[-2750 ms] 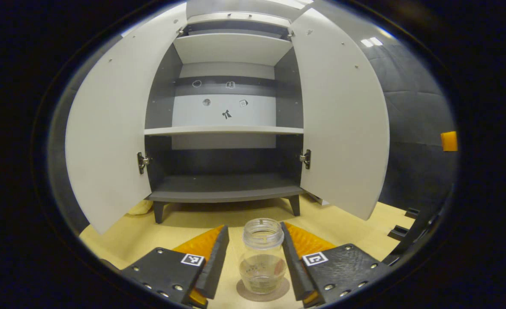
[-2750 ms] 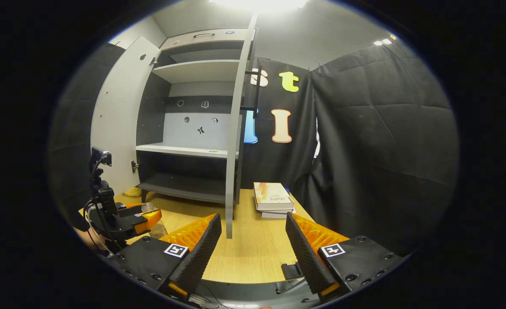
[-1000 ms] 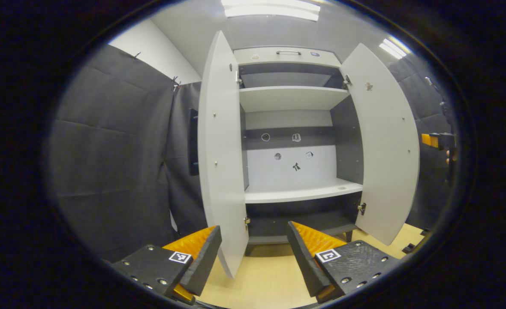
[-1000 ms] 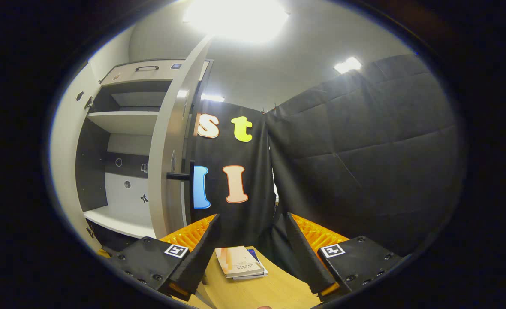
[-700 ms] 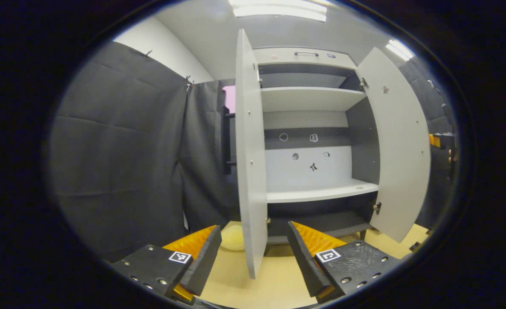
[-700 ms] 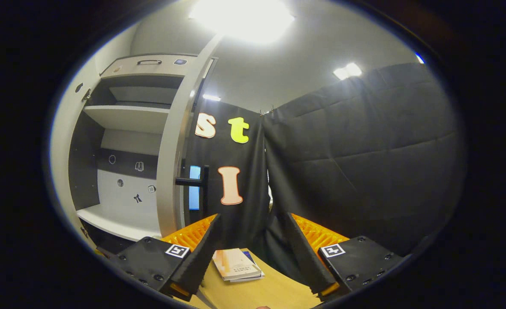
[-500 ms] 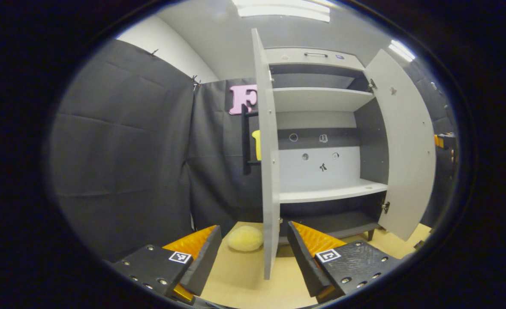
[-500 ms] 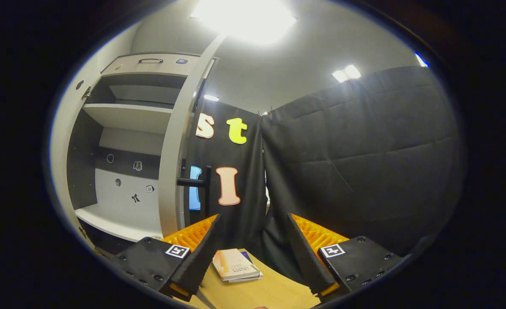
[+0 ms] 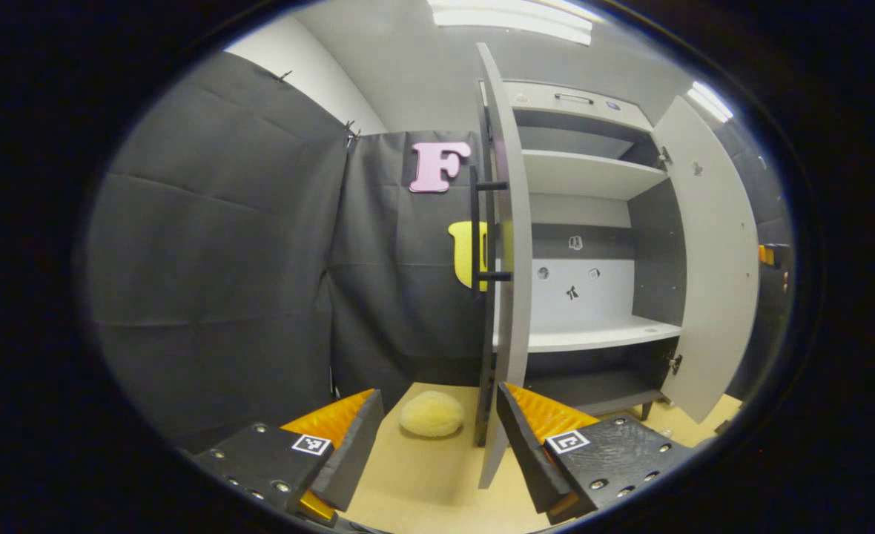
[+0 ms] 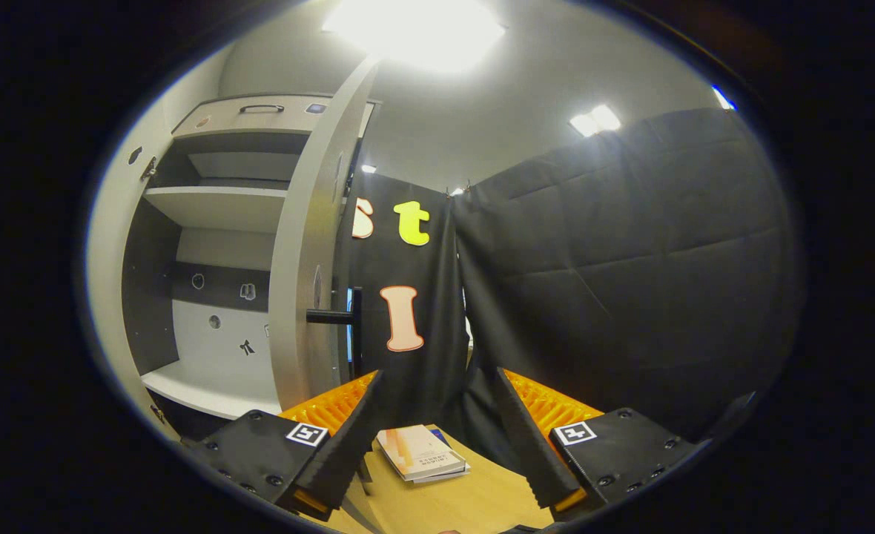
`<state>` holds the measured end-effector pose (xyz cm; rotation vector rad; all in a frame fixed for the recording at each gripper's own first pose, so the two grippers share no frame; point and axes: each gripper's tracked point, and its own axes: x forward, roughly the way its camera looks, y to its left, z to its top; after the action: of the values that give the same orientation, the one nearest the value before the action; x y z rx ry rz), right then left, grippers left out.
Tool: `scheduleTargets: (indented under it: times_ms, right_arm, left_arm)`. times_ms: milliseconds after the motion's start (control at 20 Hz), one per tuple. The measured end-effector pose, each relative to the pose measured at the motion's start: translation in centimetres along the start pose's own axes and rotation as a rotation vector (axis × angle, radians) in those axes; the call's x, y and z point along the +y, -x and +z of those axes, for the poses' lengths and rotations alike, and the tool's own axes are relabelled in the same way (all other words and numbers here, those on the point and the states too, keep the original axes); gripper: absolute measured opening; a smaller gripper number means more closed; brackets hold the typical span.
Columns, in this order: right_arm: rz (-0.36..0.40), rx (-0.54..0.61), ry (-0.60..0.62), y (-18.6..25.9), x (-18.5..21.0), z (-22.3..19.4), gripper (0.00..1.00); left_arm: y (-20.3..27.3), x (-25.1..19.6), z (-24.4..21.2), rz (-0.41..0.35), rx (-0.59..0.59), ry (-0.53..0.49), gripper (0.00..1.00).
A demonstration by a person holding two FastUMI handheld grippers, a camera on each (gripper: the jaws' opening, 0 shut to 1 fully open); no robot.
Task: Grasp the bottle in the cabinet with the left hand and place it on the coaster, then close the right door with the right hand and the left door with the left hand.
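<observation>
The grey cabinet [image 9: 593,178] stands with both doors swung out. In the left gripper view the left door [image 9: 512,297] shows edge-on, its black bar handle [image 9: 478,230] facing left. My left gripper [image 9: 437,445] is open, low in front of that door's lower edge, which falls between the fingers. The right door [image 9: 712,259] is farther right. In the right gripper view the right door [image 10: 308,274] stands close on the left, with its black handle [image 10: 341,319] jutting right. My right gripper [image 10: 434,445] is open and holds nothing, just below and right of that handle.
A pale yellow sponge-like lump [image 9: 431,414] lies on the wooden table [image 9: 423,482] left of the left door. Stacked books [image 10: 423,452] rest on the table behind my right fingers. Black cloth walls close in on both sides.
The left gripper let go of the bottle on the coaster, rose and swung left to the left door's outer side. The right gripper rose and came close to the right door's handle.
</observation>
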<state>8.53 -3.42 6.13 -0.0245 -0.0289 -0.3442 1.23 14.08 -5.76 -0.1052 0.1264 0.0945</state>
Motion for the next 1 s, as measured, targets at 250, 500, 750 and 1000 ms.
scheduleTargets:
  times_ms: [250,500,750,1000]
  right_arm:
    - [0.062,-0.008,-0.016,1.7,3.7,0.2,0.92]
    - [0.122,-0.013,-0.036,2.5,6.8,0.2,0.92]
    - [0.199,-0.022,-0.028,2.5,10.4,0.4,0.95]
    - [0.268,-0.037,-0.022,2.0,13.1,0.8,0.95]
  left_arm:
    - [-0.2,0.5,-0.3,-0.014,0.003,0.006,0.91]
    - [-0.2,2.2,-0.5,-0.003,0.009,0.008,0.90]
    - [0.9,4.1,-0.9,0.023,0.022,0.004,0.90]
    - [1.6,5.4,-0.9,0.050,0.026,0.000,0.90]
